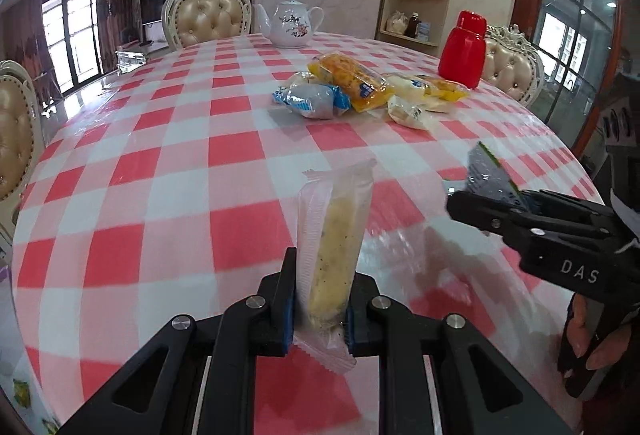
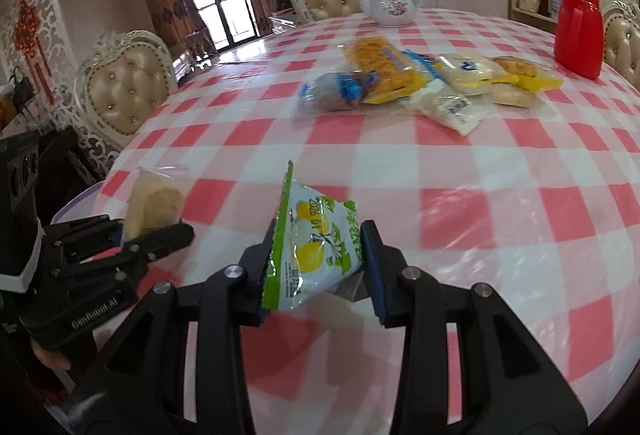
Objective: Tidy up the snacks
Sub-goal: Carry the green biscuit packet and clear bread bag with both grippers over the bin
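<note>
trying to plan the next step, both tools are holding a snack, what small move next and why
Probably carry one packet toward the snack pile and set it alongside. The left tool is shut on the pale bar packet, the right tool on the lemon-print packet, both held apart from the pile.

right gripper, side of housing: "DAS" in white | left gripper, side of housing: "GenRobot.AI" | lemon-print snack packet, front: date stamp beginning "2026 01", rest unreadable | other wrappers: print too small to read
</note>
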